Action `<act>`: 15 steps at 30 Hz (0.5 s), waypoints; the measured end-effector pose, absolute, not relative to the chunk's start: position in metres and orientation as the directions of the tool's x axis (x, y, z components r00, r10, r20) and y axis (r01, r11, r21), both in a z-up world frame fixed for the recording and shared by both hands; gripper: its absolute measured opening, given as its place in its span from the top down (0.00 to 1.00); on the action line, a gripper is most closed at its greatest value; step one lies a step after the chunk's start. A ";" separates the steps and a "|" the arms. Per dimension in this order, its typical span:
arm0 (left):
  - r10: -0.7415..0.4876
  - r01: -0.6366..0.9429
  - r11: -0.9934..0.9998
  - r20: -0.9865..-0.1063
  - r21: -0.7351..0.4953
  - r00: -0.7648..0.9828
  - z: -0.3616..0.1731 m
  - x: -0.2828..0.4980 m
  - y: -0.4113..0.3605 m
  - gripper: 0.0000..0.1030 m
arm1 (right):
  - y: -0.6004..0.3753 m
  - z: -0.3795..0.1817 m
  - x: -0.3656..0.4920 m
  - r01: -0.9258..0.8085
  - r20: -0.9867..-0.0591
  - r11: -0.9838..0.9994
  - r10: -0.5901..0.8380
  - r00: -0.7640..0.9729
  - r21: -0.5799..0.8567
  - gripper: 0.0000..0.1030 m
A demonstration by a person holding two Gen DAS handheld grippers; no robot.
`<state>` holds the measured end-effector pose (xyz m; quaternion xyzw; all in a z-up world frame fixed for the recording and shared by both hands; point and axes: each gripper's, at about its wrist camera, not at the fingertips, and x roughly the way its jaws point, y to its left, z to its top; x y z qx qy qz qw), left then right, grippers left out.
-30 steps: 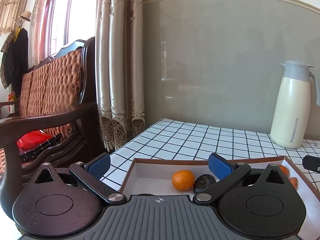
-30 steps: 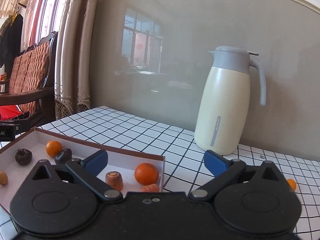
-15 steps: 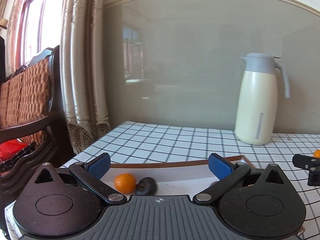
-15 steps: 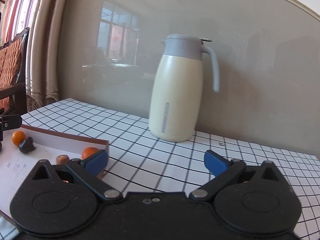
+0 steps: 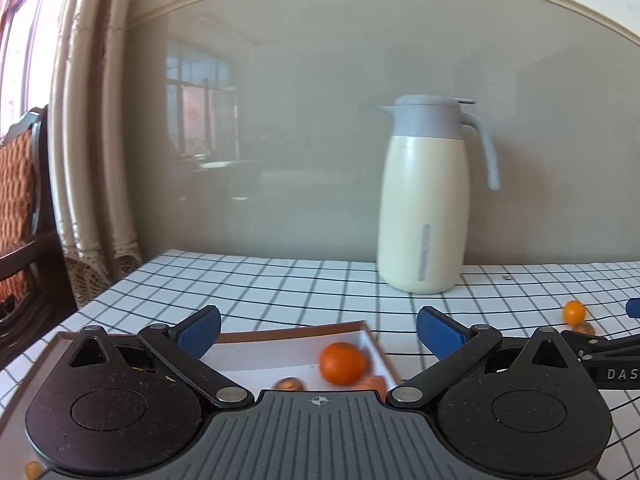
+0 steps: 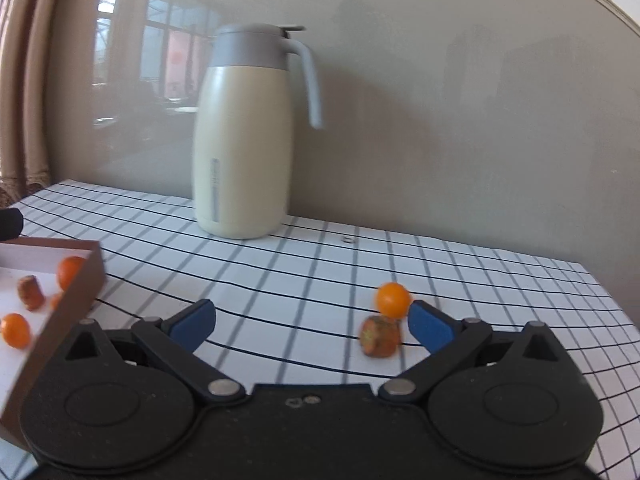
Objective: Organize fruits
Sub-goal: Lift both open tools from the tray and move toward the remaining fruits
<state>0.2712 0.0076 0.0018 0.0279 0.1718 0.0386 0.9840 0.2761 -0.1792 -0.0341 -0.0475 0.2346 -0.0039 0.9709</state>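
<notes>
Both cameras have swung rightward since the earlier frames: the thermos now stands near the middle of each view, and two loose pieces that were off-frame have come into sight on the checked cloth.

Left wrist view, left to right: a wooden chair (image 5: 16,208) at the left edge, then curtains (image 5: 96,140). At lower centre the left gripper (image 5: 318,328) holds its blue fingers spread wide with nothing between them. It hangs over the right end of the white box (image 5: 372,344) with the brown rim. Inside that corner lie a round orange fruit (image 5: 343,362), a small brown piece (image 5: 291,383) to its left and an orange-red piece (image 5: 372,382) just beside it. The cream thermos (image 5: 426,200) stands upright on the checked tablecloth (image 5: 280,284), right of centre. At the far right a small orange fruit (image 5: 574,311) sits on the cloth, well apart from the box.

Right wrist view, left to right: the box corner (image 6: 76,300) fills the lower left, holding several orange and brown pieces, blurred. The thermos (image 6: 244,140) stands at upper centre. The right gripper (image 6: 312,322) is spread too, empty, low over the cloth (image 6: 280,280). Just left of its right fingertip (image 6: 428,326) sit the small orange fruit (image 6: 393,299) and, in front of it, a brownish-orange chunk (image 6: 380,336), the two touching or nearly so.
</notes>
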 end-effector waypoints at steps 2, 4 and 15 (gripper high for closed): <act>0.069 -0.047 0.996 -0.342 0.072 0.937 0.001 0.276 -0.004 0.00 | -0.188 -0.039 0.281 0.013 -0.469 0.994 -0.064 0.881 -0.111 0.06; 0.057 -0.034 0.997 -0.344 0.075 0.937 -0.001 0.281 -0.014 0.00 | -0.198 -0.045 0.286 0.046 -0.481 0.992 -0.098 0.871 -0.118 0.06; 0.018 0.006 0.998 -0.354 0.068 0.935 -0.005 0.301 -0.037 0.00 | -0.222 -0.061 0.328 0.117 -0.545 0.979 -0.190 0.816 -0.167 0.08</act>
